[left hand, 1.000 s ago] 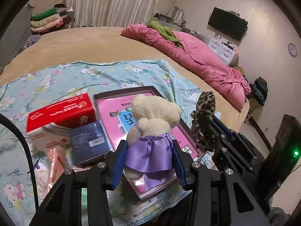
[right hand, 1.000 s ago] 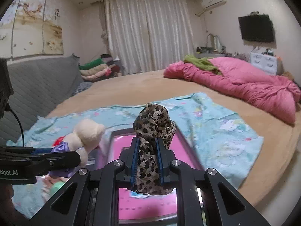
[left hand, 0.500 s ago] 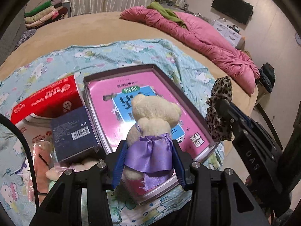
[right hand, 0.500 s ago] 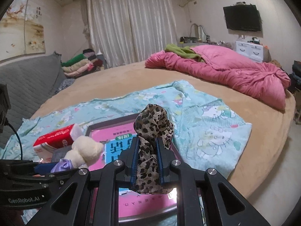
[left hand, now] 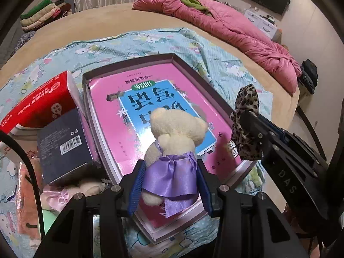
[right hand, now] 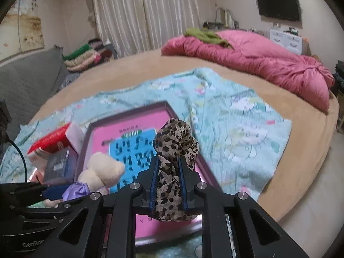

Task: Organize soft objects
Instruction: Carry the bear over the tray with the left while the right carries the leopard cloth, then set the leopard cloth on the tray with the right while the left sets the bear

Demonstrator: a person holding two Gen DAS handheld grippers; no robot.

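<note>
At nine o'clock in the right wrist view, we see the teddy bear (right hand: 101,172) with its lower half hidden behind the left gripper (right hand: 53,193). The pink book (right hand: 129,137) is blurred, its print unreadable, and the leopard-print scarf (right hand: 174,148) covers its near right part.

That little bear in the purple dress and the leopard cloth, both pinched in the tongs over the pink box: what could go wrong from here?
The bear is pinched only at its slippery satin dress by the left tongs, so it might slip out or tip. The leopard cloth bulges loosely above the right tongs and could snag on release. Both hang close over the tray, so the tongs might bump each other.
</note>
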